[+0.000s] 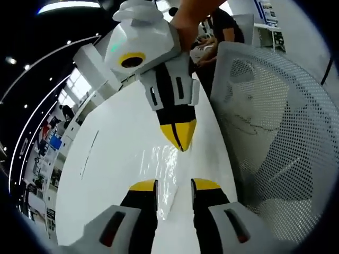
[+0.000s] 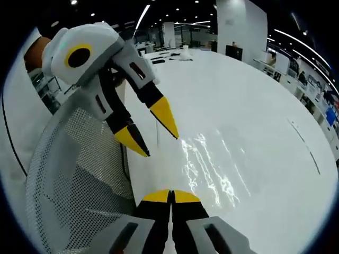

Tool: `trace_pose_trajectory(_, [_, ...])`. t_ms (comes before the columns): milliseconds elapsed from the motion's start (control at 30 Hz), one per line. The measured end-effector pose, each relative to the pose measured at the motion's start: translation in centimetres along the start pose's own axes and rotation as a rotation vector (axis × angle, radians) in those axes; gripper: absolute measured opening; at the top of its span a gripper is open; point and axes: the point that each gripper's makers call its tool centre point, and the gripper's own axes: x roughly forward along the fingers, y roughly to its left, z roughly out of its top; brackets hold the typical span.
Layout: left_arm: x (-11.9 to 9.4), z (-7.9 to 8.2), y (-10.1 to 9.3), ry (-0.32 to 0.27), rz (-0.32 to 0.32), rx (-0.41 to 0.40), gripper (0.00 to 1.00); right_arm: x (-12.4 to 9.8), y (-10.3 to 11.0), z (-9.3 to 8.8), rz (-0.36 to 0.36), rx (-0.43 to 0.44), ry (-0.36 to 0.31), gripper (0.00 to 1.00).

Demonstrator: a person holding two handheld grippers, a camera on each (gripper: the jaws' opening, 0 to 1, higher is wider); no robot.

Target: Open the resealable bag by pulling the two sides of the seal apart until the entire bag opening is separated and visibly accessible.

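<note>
Resealable bag (image 1: 168, 177), clear and glossy, lies flat on the white table (image 1: 111, 174), one of it, hard to outline apart from its wrinkled sheen. In the left gripper view it stretches from the gap between that view's own jaws at 6 o'clock up toward the centre. There the right gripper (image 1: 180, 138) comes down from 12 o'clock with its yellow tips pressed together right at the bag's far edge; whether film is pinched between them cannot be told. In the right gripper view the bag (image 2: 212, 169) shows as a patch of bright ripples just right of centre, running from near the view's own tips up toward 1 o'clock.

The left gripper (image 1: 175, 185), seen from its own camera, has its two jaws standing apart with the bag's near part lying in the gap. The right gripper view confirms this from the side: the left gripper (image 2: 153, 135) reaches in from 10 o'clock, tilted downward, its two yellow tips spread, hovering near the bag's left edge; contact cannot be judged. The right gripper's own jaws (image 2: 170, 197) rise at 6 o'clock, closed tip to tip.

A bare forearm (image 1: 193, 13) holds the right gripper at 12 o'clock in the left gripper view. One white mesh chair (image 1: 275, 132) stands at 3 o'clock there, and at 8 o'clock (image 2: 79, 169) in the right gripper view.
</note>
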Motion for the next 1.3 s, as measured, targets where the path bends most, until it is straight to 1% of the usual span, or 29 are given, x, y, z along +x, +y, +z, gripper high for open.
trace_pose_trajectory(133, [0.0, 0.8, -0.6, -0.013, -0.013, 0.053, 0.17, 0.1, 0.0, 0.2, -0.007, -0.006, 0.003, 0.00])
trace_pose_trajectory(200, [0.3, 1.0, -1.4, -0.012, -0.036, 0.084, 0.15, -0.1, 0.0, 0.6, -0.011, -0.012, -0.001, 0.00])
trace_pose_trajectory(233, [0.6, 0.9, -1.8, 0.003, -0.051, 0.098, 0.14, -0.2, -0.1, 0.8, -0.014, -0.017, -0.004, 0.00])
trace_pose_trajectory(333, [1.0, 0.8, -2.2, 0.024, -0.064, 0.123, 0.13, -0.6, -0.3, 1.6, -0.024, -0.028, -0.020, 0.00])
trace_pose_trajectory(500, [1.3, 0.9, -1.1, 0.045, -0.034, 0.117, 0.12, -1.3, -0.3, 2.6, -0.034, -0.077, -0.034, 0.00])
trace_pose_trajectory(533, [1.4, 0.6, -0.9, 0.061, -0.031, 0.117, 0.11, -1.5, -0.8, 3.0, -0.060, -0.112, -0.046, 0.00])
trace_pose_trajectory(567, [1.4, 0.6, -0.7, 0.065, -0.027, 0.120, 0.09, -1.7, -1.0, 3.3, -0.075, -0.121, -0.052, 0.00])
trace_pose_trajectory(633, [1.4, 0.5, -0.4, 0.079, -0.020, 0.118, 0.04, -2.1, -1.2, 3.9, -0.083, -0.107, -0.071, 0.00])
trace_pose_trajectory(667, [1.3, 0.6, -0.2, 0.081, -0.019, 0.109, 0.02, -2.4, -1.5, 4.4, -0.103, -0.114, -0.086, 0.00])
trace_pose_trajectory(767, [1.2, 0.8, 0.4, 0.083, -0.006, 0.112, 0.01, -3.0, -2.0, 5.0, -0.137, -0.146, -0.089, 0.00])
trace_pose_trajectory(867, [1.0, 1.2, 1.1, 0.077, 0.004, 0.122, 0.00, -3.7, -2.9, 5.8, -0.188, -0.207, -0.101, 0.00])
trace_pose_trajectory(1000, [0.7, 1.4, 2.1, 0.079, 0.014, 0.143, 0.00, -4.6, -3.4, 6.8, -0.220, -0.222, -0.127, 0.00])
trace_pose_trajectory(1100, [0.5, 1.8, 3.1, 0.076, 0.026, 0.126, 0.00, -5.1, -4.2, 7.5, -0.257, -0.242, -0.141, 0.00])
trace_pose_trajectory(1300, [0.3, 2.2, 4.0, 0.069, 0.040, 0.104, 0.00, -6.6, -5.0, 9.0, -0.327, -0.282, -0.188, 0.00])
